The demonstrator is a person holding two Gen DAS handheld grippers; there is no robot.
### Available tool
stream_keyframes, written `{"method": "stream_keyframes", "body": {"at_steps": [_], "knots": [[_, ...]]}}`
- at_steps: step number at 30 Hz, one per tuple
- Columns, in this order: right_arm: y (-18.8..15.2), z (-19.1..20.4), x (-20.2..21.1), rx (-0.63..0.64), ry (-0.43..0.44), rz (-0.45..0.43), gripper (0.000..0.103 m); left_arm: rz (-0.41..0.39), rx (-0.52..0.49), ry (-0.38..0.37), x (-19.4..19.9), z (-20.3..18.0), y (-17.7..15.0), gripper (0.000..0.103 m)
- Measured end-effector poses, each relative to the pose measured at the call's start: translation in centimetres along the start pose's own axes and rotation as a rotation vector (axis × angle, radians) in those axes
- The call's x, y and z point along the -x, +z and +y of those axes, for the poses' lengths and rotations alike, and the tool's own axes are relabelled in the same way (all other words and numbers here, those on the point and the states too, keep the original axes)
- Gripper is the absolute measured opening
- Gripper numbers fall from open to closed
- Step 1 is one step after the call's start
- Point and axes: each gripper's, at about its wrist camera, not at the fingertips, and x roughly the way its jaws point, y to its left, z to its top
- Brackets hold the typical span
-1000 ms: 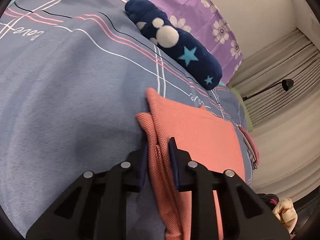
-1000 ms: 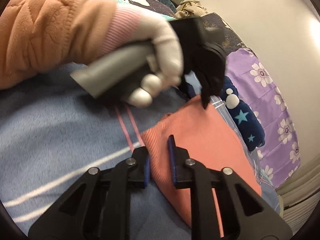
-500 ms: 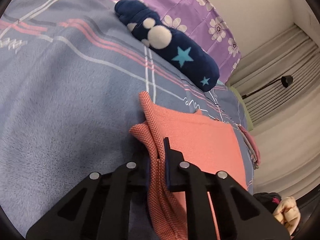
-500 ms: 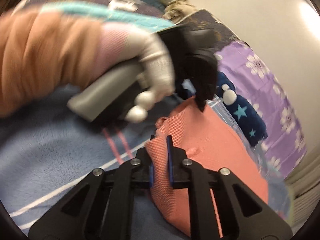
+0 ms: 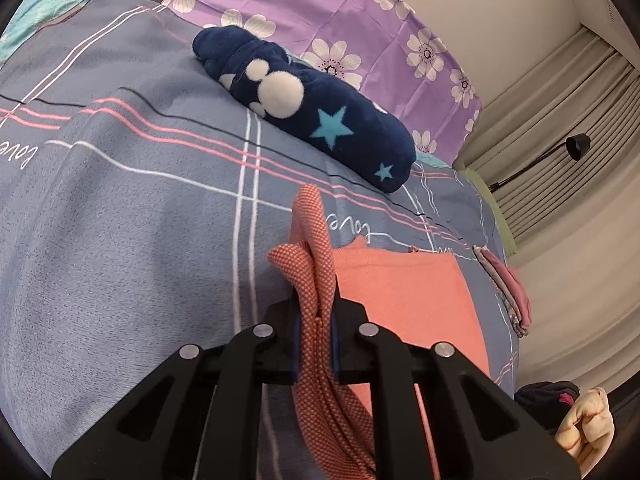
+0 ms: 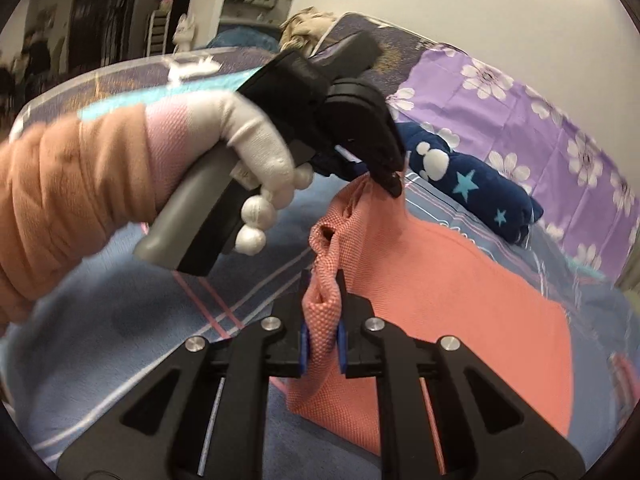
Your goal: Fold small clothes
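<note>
A salmon-pink knit garment point(image 5: 404, 284) lies on the blue plaid bedspread point(image 5: 140, 220); it also shows in the right wrist view point(image 6: 460, 280). My left gripper point(image 5: 316, 316) is shut on one bunched corner of the garment and lifts it off the bed. My right gripper point(image 6: 322, 312) is shut on the neighbouring corner and lifts it too. In the right wrist view the left gripper point(image 6: 394, 184), held by a white-gloved hand point(image 6: 256, 152), pinches the far corner just ahead of mine.
A rolled navy blanket with stars point(image 5: 312, 112) lies across the bed beyond the garment, in front of a purple flowered pillow point(image 5: 360, 20). Folded pink clothes point(image 5: 508, 292) sit at the bed's right edge. Curtains and a lamp point(image 5: 576, 148) stand to the right.
Both grippers closed on the garment's near edge and raised it off the bedspread. The cloth now hangs bunched between the fingers.
</note>
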Motion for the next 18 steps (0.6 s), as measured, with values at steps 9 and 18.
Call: {"method": "stream_keyframes", "body": {"at_steps": [9, 18], "knots": [[-1.3, -6.5, 3.5, -0.239, 0.073, -0.064, 0.010, 0.002, -0.068, 0.051, -0.9, -6.1, 1.4, 0.010], [-4.4, -11.0, 6.3, -0.381, 0.110, -0.094, 0.008, 0.022, -0.121, 0.135, -3.5, -12.4, 1.1, 0.010]]}}
